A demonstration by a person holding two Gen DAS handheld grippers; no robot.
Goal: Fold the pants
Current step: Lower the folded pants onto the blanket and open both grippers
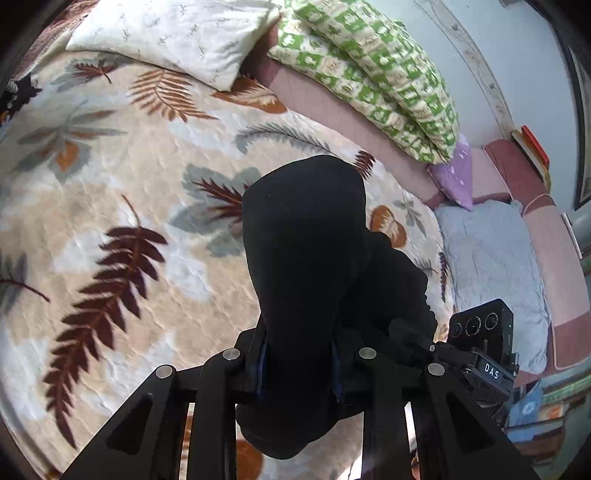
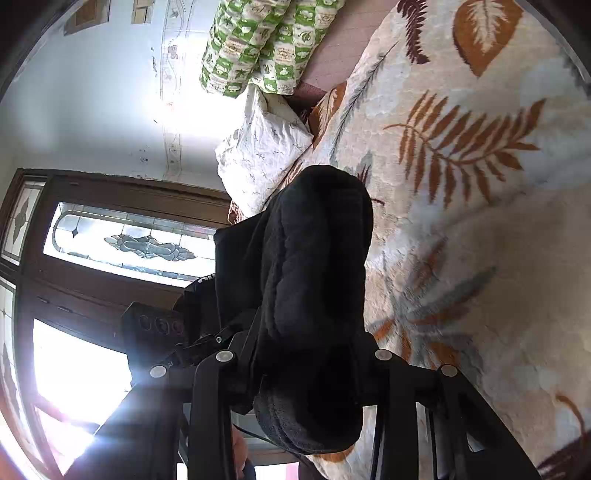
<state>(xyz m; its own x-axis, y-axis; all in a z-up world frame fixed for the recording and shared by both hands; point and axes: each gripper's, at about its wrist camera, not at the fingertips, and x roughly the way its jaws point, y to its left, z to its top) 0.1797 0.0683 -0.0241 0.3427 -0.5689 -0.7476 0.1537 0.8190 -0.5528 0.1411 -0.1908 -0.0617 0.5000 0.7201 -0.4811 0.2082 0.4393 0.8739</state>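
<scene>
Left gripper [image 1: 299,363] clamped on black fleece pants [image 1: 306,236]; right gripper [image 2: 304,363] likewise. Bunched cloth blocks view ahead. Beyond: leaf-print cream blanket [image 1: 122,206], white pillow [image 1: 177,33], green-checked quilt roll [image 1: 376,70].

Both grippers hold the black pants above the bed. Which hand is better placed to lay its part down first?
Probably left. The left gripper, shut on the black pants, looks over open blanket. The right gripper faces the white pillow and window.
</scene>
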